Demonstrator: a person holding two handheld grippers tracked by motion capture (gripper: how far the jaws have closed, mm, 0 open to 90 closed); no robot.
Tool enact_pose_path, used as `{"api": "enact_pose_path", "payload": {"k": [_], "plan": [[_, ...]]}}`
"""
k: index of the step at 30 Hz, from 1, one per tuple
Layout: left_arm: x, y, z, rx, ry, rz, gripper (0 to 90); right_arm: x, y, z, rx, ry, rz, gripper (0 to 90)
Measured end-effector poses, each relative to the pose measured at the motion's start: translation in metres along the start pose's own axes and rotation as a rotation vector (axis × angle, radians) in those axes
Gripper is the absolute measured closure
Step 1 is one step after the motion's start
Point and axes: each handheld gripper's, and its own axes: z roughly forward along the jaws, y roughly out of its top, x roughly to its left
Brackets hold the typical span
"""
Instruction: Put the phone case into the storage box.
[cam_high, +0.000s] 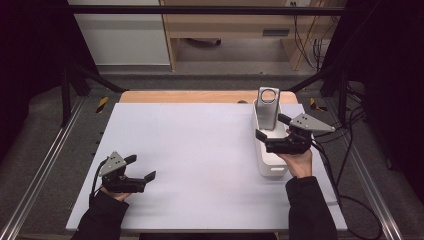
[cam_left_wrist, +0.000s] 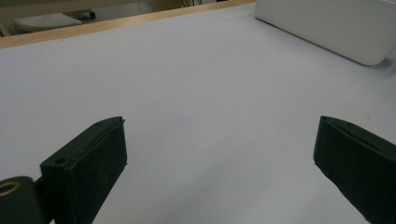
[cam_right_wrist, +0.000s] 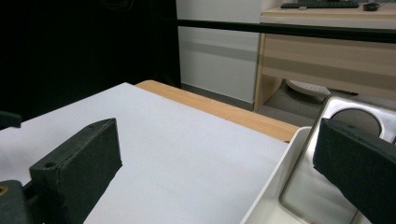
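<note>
Metal grater (cam_high: 267, 108) stands upright at the far end of a long white tray (cam_high: 272, 167), leaning slightly away from you, its round-holed handle on top. The tray's long axis runs from you toward the far table edge, along the table's (cam_high: 200, 150) right side. Your right gripper (cam_high: 272, 131) hovers over the tray's left rim, jaws wide and holding nothing, just in front of the grater. Your left gripper (cam_high: 141, 167), also wide apart, sits near the front left, with broad bare tabletop between.
</note>
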Motion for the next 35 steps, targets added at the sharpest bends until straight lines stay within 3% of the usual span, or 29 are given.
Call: {"api": "enact_pose_path", "payload": {"k": [5,14,24,35], "plan": [[-0.001,0.000,0.000,-0.002,-0.001,0.004,2.1,0.006,-0.016,-0.010,-0.023,0.044,-0.001,1.0],[-0.001,0.000,-0.001,-0.008,-0.003,0.006,2.1,0.010,-0.044,-0.035,-0.037,0.067,-0.012,0.8],[-0.003,0.000,-0.002,-0.019,-0.010,0.013,2.1,0.008,-0.066,-0.057,-0.033,0.059,0.000,0.8],[-0.006,0.000,-0.001,-0.016,-0.021,0.024,2.1,0.000,-0.079,-0.065,-0.015,0.056,0.022,0.8]]}}
